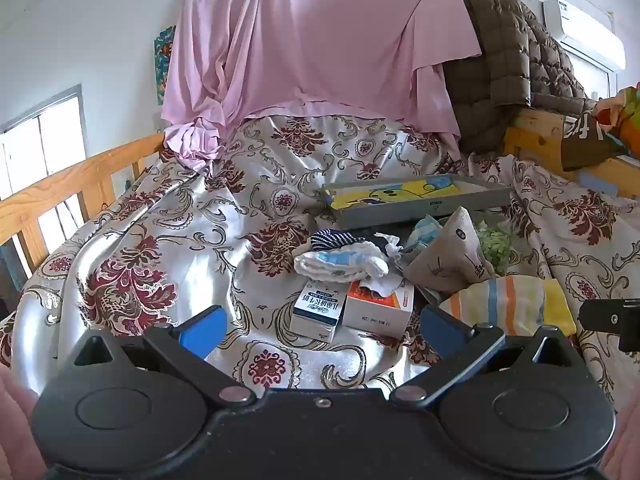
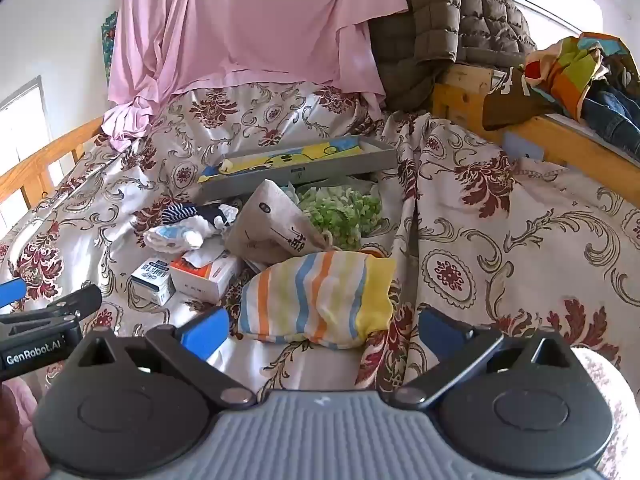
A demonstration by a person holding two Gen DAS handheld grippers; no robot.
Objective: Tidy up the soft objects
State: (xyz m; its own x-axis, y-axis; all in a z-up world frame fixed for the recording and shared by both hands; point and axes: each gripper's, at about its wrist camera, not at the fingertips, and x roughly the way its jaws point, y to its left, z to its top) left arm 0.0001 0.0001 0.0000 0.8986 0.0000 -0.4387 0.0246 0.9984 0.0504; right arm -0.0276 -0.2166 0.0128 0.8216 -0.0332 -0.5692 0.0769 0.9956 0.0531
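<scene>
Only the right wrist view shows the green leafy bunch (image 2: pixel 342 212) in full, and denim on the wooden frame (image 2: pixel 576 136); the striped pouch (image 2: pixel 320 294) (orange, blue, yellow bands) lies plump on the floral bedspread (image 2: pixel 500 240), just ahead of the right gripper (image 2: pixel 320 330), jaws wide and empty; the left gripper (image 1: pixel 320 326) gapes likewise before two cartons (image 1: pixel 348 308).

Home bedroom — wooden-railed bed (image 1: pixel 60 188) under a floral satin bedspread (image 1: pixel 200 240), pink sheet (image 1: pixel 304 40) and quilted jacket (image 1: pixel 508 48) draped at its head edge, wall air conditioner (image 1: pixel 584 32), window (image 1: pixel 40 140) — lived-in clutter.
</scene>
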